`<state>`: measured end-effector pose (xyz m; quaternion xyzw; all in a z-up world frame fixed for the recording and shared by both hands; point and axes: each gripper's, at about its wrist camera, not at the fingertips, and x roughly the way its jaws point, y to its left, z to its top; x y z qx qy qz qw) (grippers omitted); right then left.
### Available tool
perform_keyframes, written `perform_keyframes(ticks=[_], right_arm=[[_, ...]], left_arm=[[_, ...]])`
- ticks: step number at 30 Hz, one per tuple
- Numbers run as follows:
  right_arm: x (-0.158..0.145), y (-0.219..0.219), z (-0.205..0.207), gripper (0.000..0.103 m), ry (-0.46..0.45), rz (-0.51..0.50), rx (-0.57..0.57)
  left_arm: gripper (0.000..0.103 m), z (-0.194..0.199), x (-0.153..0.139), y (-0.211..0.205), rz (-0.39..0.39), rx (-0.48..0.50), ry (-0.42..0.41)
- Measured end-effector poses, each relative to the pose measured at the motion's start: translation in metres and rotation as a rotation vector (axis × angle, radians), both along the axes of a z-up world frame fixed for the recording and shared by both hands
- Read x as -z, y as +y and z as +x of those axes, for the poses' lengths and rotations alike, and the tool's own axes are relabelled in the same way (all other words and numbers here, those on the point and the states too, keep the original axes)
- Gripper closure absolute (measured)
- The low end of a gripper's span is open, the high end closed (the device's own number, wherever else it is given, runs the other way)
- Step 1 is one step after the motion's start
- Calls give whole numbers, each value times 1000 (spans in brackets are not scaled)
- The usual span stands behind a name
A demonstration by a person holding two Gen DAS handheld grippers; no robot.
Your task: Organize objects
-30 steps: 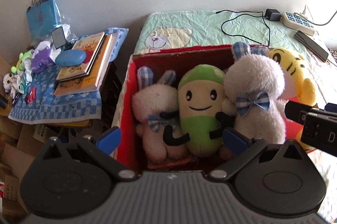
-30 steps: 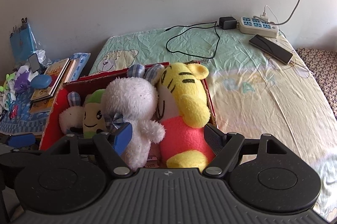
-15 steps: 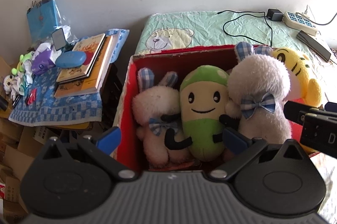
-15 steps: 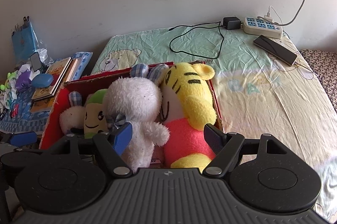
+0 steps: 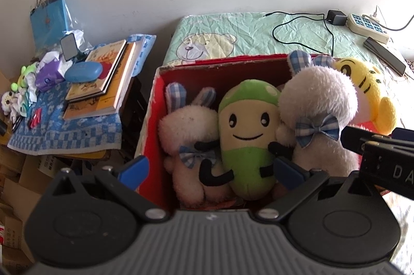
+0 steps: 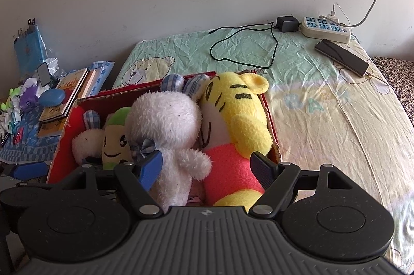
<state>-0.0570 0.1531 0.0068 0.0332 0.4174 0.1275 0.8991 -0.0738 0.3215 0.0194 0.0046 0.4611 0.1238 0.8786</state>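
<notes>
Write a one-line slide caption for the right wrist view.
Open right gripper poised over a red box packed with a tiger plush, white bunny plush and green plush.

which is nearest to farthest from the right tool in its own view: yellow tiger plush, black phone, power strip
1. yellow tiger plush: in the red box, just ahead of the right tool.
2. black phone: far right on the bed.
3. power strip: beyond the phone, by the wall.
</notes>
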Motion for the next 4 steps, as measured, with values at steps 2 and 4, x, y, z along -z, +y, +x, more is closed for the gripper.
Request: perform_keyframes(ticks=[2,4], right_arm=[[1,0,1,26,2,1,0],[1,0,2,26,3,3,1]], left_arm=[[1,1,1,0,-3,3,2],[1,3,2,1,-16,7,6]])
